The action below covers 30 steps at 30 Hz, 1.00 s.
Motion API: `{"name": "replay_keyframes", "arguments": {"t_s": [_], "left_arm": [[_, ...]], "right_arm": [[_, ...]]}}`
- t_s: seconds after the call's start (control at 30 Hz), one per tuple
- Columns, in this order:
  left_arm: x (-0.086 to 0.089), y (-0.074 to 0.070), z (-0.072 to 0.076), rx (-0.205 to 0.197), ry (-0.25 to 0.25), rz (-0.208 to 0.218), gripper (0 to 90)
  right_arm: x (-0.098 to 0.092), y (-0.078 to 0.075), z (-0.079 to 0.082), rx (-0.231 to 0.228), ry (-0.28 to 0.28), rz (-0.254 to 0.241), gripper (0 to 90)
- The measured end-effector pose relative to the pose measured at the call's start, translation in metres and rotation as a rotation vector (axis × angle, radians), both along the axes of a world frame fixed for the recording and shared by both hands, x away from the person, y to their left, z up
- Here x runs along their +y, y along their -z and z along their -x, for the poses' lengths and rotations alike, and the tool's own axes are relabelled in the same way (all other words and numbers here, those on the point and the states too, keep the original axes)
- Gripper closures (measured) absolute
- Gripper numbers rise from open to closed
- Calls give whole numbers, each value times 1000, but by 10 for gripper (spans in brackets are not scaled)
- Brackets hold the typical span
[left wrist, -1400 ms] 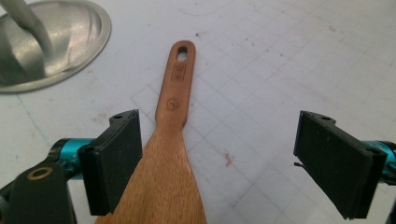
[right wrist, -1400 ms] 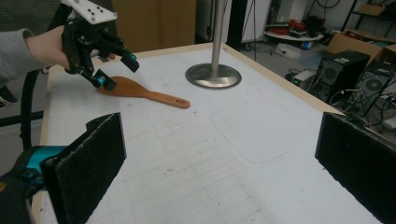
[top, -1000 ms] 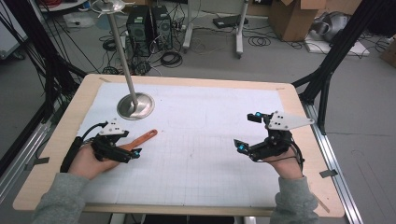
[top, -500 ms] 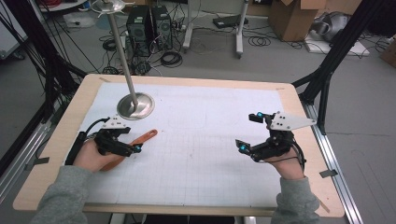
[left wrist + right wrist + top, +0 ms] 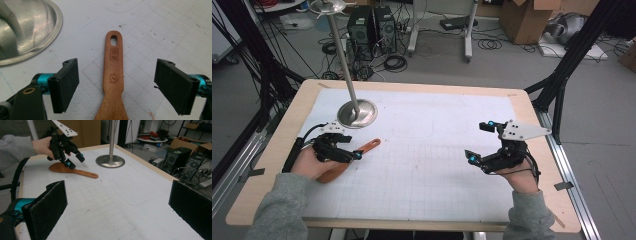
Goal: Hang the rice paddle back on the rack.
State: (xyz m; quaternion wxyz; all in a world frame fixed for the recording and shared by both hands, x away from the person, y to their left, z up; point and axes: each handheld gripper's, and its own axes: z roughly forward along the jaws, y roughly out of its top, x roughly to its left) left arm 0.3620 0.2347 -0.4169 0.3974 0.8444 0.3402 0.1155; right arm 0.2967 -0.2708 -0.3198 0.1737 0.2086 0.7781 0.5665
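A wooden spatula (image 5: pixel 368 146) lies flat on the white grid mat, handle pointing away and to the right, blade under the person's left hand. My left gripper (image 5: pixel 352 148) is over its handle. In the left gripper view the handle (image 5: pixel 113 62), with a hanging hole at its end, runs up between the two wide-apart jaws of the left gripper (image 5: pixel 117 85), which is open and touches nothing. The right gripper view shows the spatula (image 5: pixel 75 171) just below that gripper (image 5: pixel 75 160). My right gripper (image 5: pixel 479 142) is open and empty over the right side of the mat.
A metal stand with a round base (image 5: pixel 357 114) and a tall pole stands just behind the left gripper; its base (image 5: pixel 25 30) is close to the spatula's handle. The mat (image 5: pixel 432 150) covers most of the wooden table (image 5: pixel 522 100). Computers and cables lie on the floor beyond.
My left gripper has edged slightly right and forward along the spatula's handle. The spatula has stayed in place. The right gripper has hardly moved.
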Motion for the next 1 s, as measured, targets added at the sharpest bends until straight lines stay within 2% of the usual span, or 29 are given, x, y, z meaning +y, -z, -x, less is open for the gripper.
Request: {"name": "replay_keyframes", "arguments": {"t_s": [0.37,0.43,0.63,0.9,0.97,1.0], "left_arm": [[0,7,-7,51,-2,-34,290],[-2,6,-8,53,1,-68,303],[-9,4,-12,70,6,-126,315],[-11,7,-14,94,2,-148,379],[-11,8,-14,101,-1,-142,393],[-11,7,-15,97,8,-156,402]], "right_arm": [[1,0,0,-5,-6,7,3],[1,0,0,-7,-5,7,3],[1,0,1,-3,-9,6,3],[0,1,1,-1,-10,10,3],[1,1,0,-1,-10,10,3],[1,1,0,-5,-9,13,3]]}}
